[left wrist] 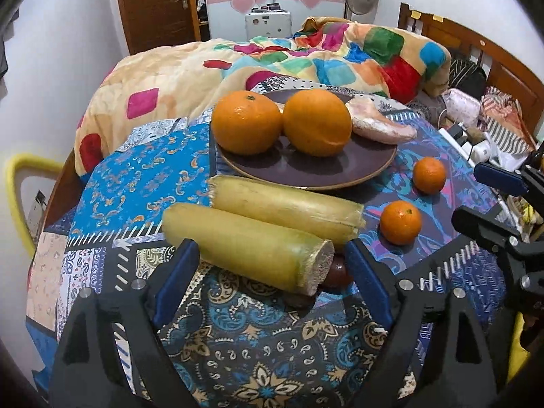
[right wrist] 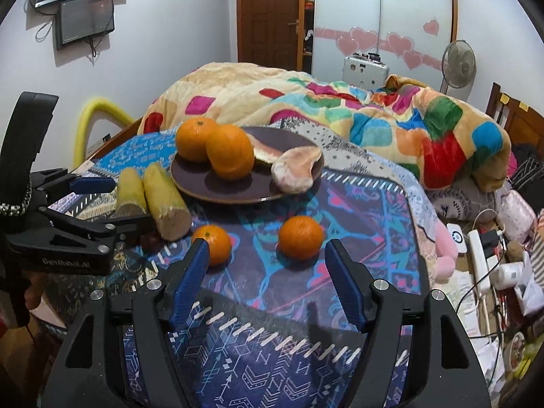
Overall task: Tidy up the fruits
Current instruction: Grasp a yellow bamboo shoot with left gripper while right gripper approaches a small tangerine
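A dark plate (left wrist: 306,170) holds two big oranges (left wrist: 248,122) (left wrist: 318,120) and pale pomelo pieces (left wrist: 380,120). Two yellow sugarcane pieces (left wrist: 248,244) (left wrist: 285,204) lie in front of it. My left gripper (left wrist: 272,258) is open, its jaws either side of the near cane piece; a dark red fruit (left wrist: 338,270) sits behind that cane's cut end. Two small tangerines (left wrist: 400,221) (left wrist: 429,174) lie on the cloth to the right. My right gripper (right wrist: 267,255) is open, just short of the tangerines (right wrist: 301,236) (right wrist: 212,243). The plate also shows in the right wrist view (right wrist: 217,187).
The fruit lies on a patterned cloth (left wrist: 142,176) on the bed. A colourful blanket (left wrist: 306,57) is heaped behind the plate. A power strip and clutter (right wrist: 482,255) lie off the right side. The left gripper also shows in the right wrist view (right wrist: 95,204).
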A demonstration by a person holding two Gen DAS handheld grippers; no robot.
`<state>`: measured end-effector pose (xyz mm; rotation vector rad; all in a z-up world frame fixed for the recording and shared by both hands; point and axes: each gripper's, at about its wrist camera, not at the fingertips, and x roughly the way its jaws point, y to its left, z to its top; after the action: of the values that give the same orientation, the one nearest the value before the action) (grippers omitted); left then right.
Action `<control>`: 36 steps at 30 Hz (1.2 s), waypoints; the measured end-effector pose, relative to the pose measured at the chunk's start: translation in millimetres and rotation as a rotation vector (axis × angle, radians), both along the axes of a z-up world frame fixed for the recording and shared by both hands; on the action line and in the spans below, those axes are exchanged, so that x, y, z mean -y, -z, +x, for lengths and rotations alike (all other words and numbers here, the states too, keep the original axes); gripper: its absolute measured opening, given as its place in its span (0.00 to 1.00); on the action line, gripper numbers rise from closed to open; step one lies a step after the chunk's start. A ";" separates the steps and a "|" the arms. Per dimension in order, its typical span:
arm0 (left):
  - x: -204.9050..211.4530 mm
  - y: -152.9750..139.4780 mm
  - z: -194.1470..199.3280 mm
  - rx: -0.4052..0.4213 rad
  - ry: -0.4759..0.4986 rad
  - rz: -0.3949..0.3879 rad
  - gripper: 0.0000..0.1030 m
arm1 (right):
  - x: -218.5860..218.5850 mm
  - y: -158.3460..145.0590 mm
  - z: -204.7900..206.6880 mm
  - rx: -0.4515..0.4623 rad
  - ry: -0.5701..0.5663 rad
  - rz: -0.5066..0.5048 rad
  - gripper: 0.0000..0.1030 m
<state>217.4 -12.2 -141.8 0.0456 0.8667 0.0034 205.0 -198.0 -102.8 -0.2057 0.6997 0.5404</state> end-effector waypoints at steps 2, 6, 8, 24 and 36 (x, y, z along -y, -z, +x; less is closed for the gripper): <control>0.8 -0.3 -2.1 0.019 -0.002 0.010 0.84 | -1.0 3.4 -1.3 -0.005 -0.006 -0.005 0.65; -3.1 -3.0 -10.8 0.032 0.016 0.018 0.68 | -4.4 7.6 -4.3 -0.010 -0.023 -0.009 0.65; -5.2 -5.5 -17.2 0.038 0.026 0.025 0.59 | -6.6 8.6 -6.0 -0.014 -0.031 -0.006 0.65; -70.7 -6.4 -75.3 -0.021 0.000 -0.103 0.33 | -22.6 12.4 -11.9 -0.036 -0.069 0.006 0.65; -83.3 -14.4 -52.8 0.001 -0.031 -0.081 0.46 | -33.0 16.6 -2.9 -0.059 -0.087 0.013 0.63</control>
<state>164.6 71.1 -127.5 -0.0436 0.8661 -0.0026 202.1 -165.0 -119.4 -0.2099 0.7466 0.6354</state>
